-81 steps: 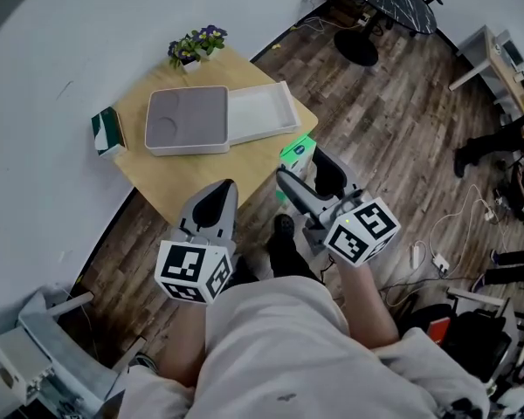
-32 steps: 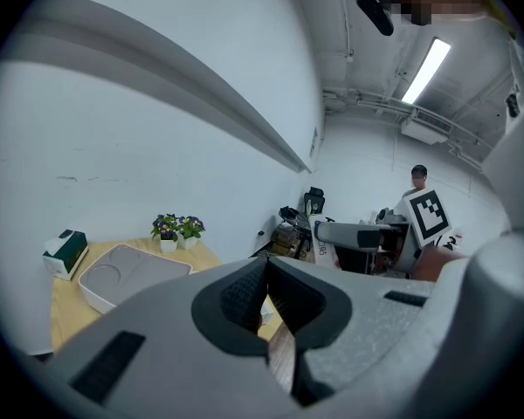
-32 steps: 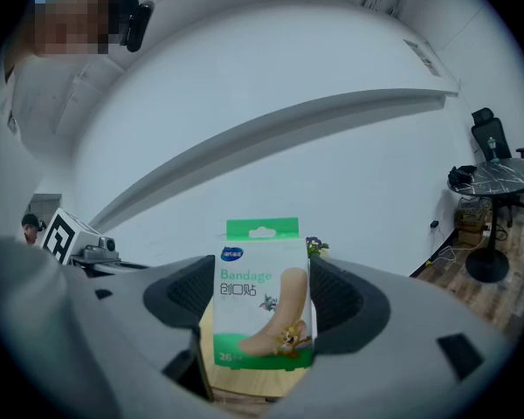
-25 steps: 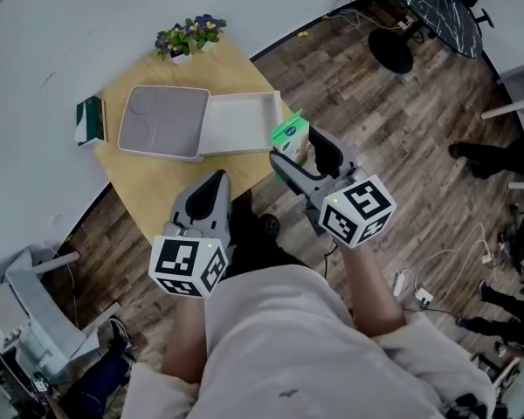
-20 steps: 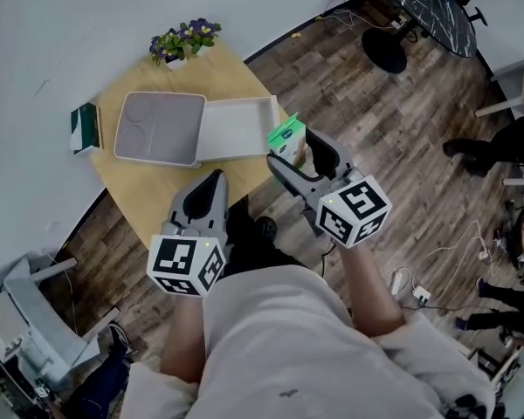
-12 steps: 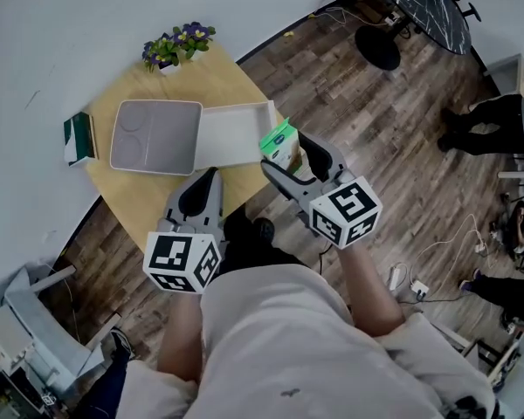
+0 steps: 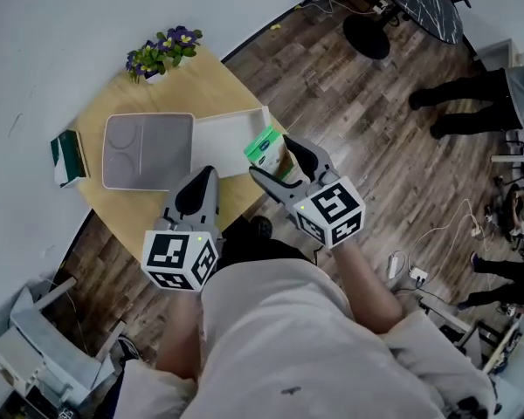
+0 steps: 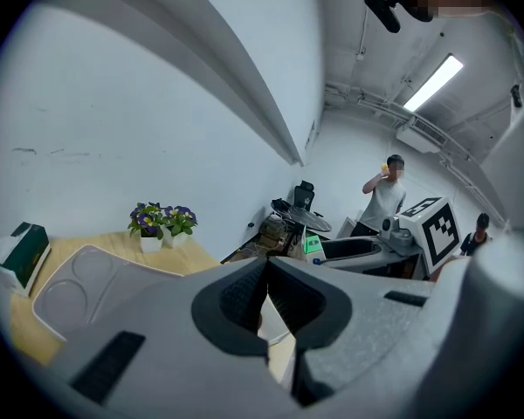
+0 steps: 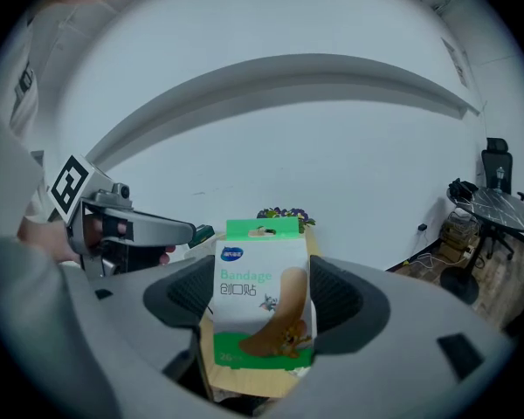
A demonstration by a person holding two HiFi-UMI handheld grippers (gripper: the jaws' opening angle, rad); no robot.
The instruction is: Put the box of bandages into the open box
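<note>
Here, we are pinching the box of bandages (image 7: 264, 146) upright in our right hand-held gripper (image 7: 273, 159), mid-frame, at the right edge of the open box (image 7: 225, 133) on the tabletop (image 7: 115, 204). Our left hand-held gripper (image 8: 264, 279) is hovering, pressed together and empty.

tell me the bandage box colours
Bandage box: white with green top and bottom, tan bandage picture; right gripper view shows it best.

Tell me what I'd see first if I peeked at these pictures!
The green-and-white box of bandages pops out first, clamped upright in the right gripper. Beyond it on the wooden table lies the open box, with purple flowers at the table's far edge.
</note>
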